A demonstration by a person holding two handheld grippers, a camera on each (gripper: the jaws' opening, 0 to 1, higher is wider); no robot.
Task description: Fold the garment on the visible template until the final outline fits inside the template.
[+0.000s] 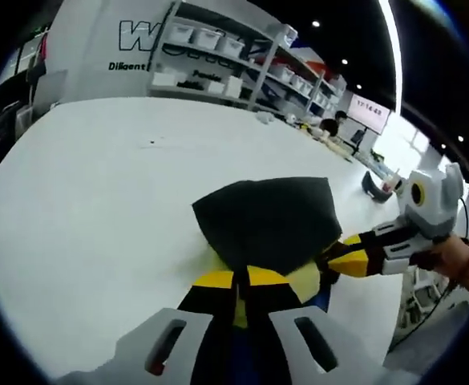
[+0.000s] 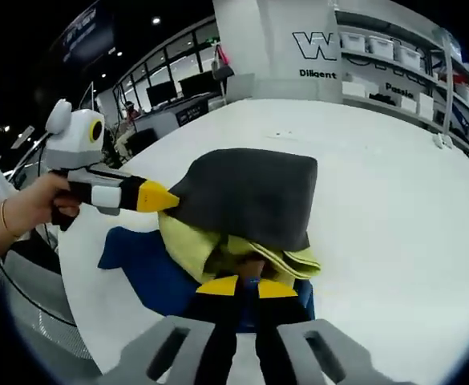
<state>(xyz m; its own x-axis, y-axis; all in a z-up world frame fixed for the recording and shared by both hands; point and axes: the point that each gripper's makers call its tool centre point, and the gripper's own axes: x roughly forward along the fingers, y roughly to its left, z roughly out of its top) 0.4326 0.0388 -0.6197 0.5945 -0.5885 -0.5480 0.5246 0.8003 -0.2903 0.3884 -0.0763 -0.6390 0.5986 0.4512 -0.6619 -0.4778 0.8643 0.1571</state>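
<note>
**Folding in progress: both grippers pinched on the garment's near edge**

Garment (image 2: 246, 200) sits on the white table (image 2: 394, 200), partly over the blue template (image 2: 142, 269). Dark grey outer face is up; the yellow-green inner face shows along the near edge, bunched in loose layers.

Left gripper (image 1: 242, 293): jaws nearly together, yellow tips pressed onto the near edge of the fabric. Looks like a pinch on the cloth, though the contact itself is tucked under the fold. In the right gripper view it (image 2: 166, 197) comes in from the left, tip touching the dark layer's side edge.

Right gripper (image 2: 246, 285): jaws nearly closed, tips buried in the yellow-green layers. Judged to be gripping. In the left gripper view it (image 1: 342, 261) enters from the right at the fold's corner.

Handling, as a judgement: soft, light, limp cloth. It will sag and slide layer over layer, so hold through all layers at an edge or corner, not mid-panel. Low damage risk; the main risk is dropping one layer.

Hard to read:
- The template's full outline is covered by fabric, so fit can't be checked.
- The far side of the garment is foreshortened.
- How many layers each jaw holds: cannot tell.
</note>
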